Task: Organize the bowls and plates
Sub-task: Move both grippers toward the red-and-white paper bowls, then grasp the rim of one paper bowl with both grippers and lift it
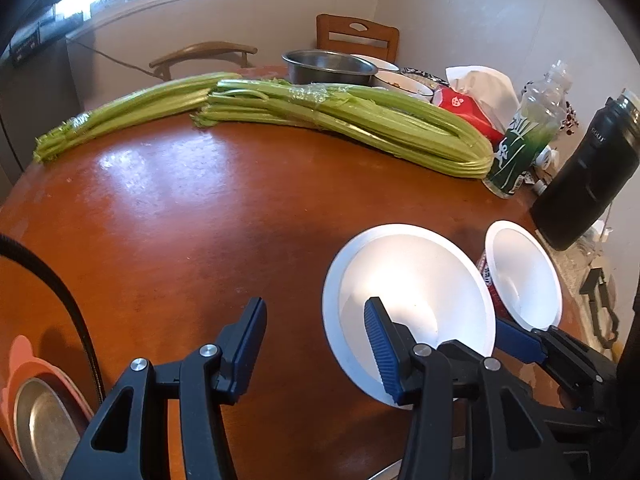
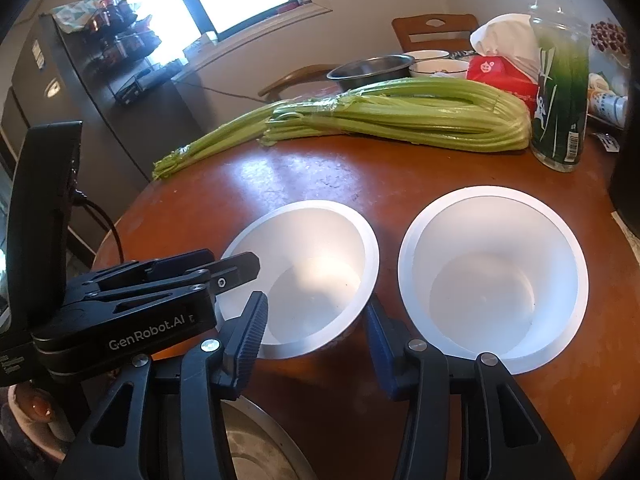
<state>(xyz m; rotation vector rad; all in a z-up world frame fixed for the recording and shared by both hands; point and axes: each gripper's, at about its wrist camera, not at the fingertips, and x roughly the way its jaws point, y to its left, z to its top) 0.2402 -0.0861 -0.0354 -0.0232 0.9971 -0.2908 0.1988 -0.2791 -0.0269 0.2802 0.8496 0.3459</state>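
Your left gripper (image 1: 316, 344) hangs over the brown table (image 1: 180, 220), its fingers (image 1: 250, 344) spread with bare tabletop between them. Its right finger crosses the near rim of the left white bowl (image 1: 408, 300) at about 5 o'clock; whether it touches the rim cannot be told. Your right gripper (image 2: 316, 340) also has its fingers (image 2: 248, 328) spread, pinching nothing, and its left finger overlaps that bowl's (image 2: 304, 280) rim at 7 o'clock, while its right finger sits in the gap between the two bowls.

Two white bowls stand side by side at the near right edge of the table, both upright, mouths up, apart from each other. The right white bowl (image 2: 496, 276) lies at about 2 o'clock from your right gripper.

Two bundles of celery (image 2: 400, 116) lie across the far table, long axes running roughly 9 to 3 o'clock. One steel bowl (image 2: 368, 66) sits beyond them, one green-labelled bottle (image 2: 560, 92) at the right, one black flask (image 1: 592, 172) beside it.
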